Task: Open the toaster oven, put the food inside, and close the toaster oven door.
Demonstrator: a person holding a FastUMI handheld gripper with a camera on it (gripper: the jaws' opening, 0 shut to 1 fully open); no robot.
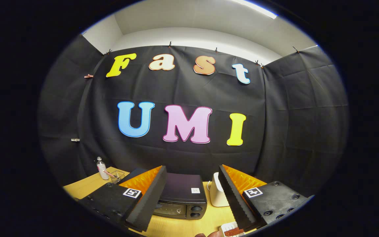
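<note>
While the gripper (192,197) holds its two ridged fingers wide apart on nothing, one boxy black toaster oven (182,197) sits between them on the wooden table (84,186). One white mug (216,195), one clear bottle (102,168) and one wire basket (117,176) stand nearby.

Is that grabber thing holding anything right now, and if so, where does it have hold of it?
Nothing is held. The hand-held gripper is open, fingers spread wide with only air between them; the toaster oven sits on the table beyond them, untouched.
</note>
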